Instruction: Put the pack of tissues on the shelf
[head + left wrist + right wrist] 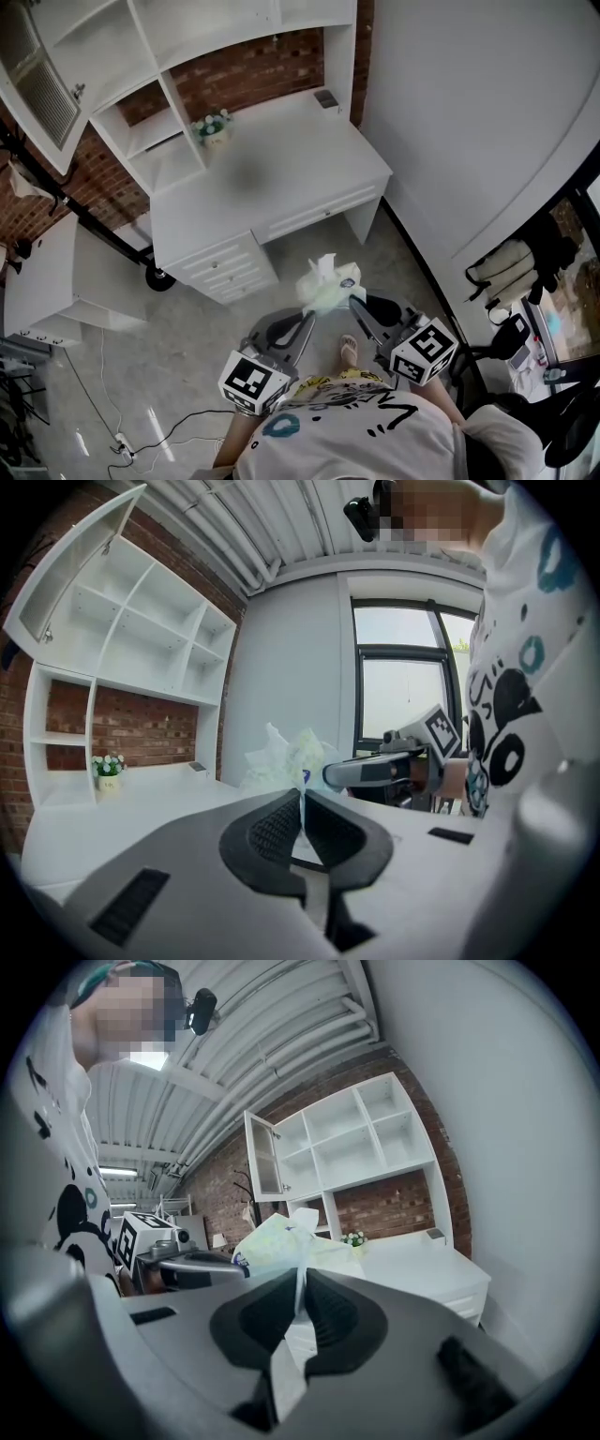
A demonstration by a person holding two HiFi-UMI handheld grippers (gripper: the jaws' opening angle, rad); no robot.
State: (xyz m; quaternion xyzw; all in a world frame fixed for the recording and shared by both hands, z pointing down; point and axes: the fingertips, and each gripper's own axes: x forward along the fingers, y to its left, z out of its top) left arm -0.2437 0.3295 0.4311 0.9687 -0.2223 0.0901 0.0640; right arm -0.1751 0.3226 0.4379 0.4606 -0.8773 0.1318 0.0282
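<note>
The pack of tissues (327, 284), pale green and white in a crinkly wrapper, hangs in the air in front of the white desk (281, 178), held from both sides. My left gripper (311, 302) is shut on the wrapper's lower left edge, a thin fold pinched between the pads (302, 806), with the pack (286, 757) just beyond. My right gripper (355, 296) is shut on the wrapper's right edge; the film runs down between its pads (300, 1290) below the pack (272, 1241). The white shelf unit (141, 131) stands over the desk's back, its compartments (347, 1138) bare.
A small flower pot (214, 129) sits at the desk's back left, a little dark object (325, 98) at its back right. Drawers (225, 267) face me. An upper cabinet door (42, 89) hangs open. A white wall (469, 112) rises at right; a cable and power strip (122, 441) lie on the floor.
</note>
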